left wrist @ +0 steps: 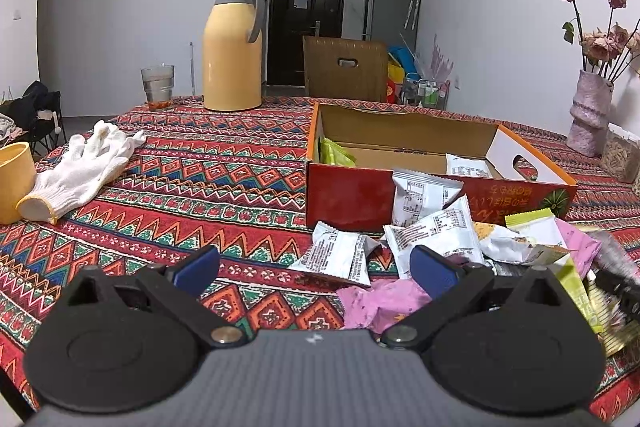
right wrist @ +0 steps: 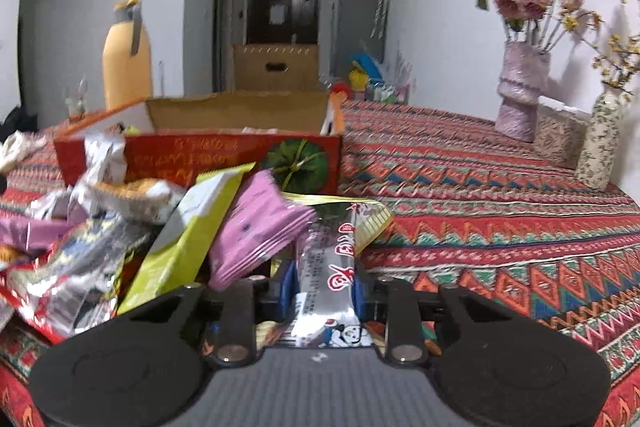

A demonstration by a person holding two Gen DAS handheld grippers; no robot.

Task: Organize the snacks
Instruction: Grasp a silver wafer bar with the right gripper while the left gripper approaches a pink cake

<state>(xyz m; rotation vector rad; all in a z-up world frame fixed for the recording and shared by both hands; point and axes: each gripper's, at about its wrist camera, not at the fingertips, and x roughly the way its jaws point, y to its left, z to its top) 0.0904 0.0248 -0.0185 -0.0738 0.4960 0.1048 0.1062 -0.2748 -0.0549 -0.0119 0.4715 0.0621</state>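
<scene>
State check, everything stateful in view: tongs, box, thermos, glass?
left tongs: open, nothing between them
right tongs: shut on silver snack packet
cardboard box: open on top, a few packets inside
snack pile: loose on tablecloth, outside the box
thermos: upright, lid on
glass: upright, partly filled
white glove: lying flat

Red box (right wrist: 200, 155) lettering, packet (right wrist: 332, 259) print — all illegible

Your left gripper (left wrist: 314, 269) hangs low with jaws spread wide, nothing between them, left of the red box (left wrist: 348, 195). Your right gripper (right wrist: 324, 285) pinches a silver snack packet (right wrist: 328, 267) near that box.
</scene>
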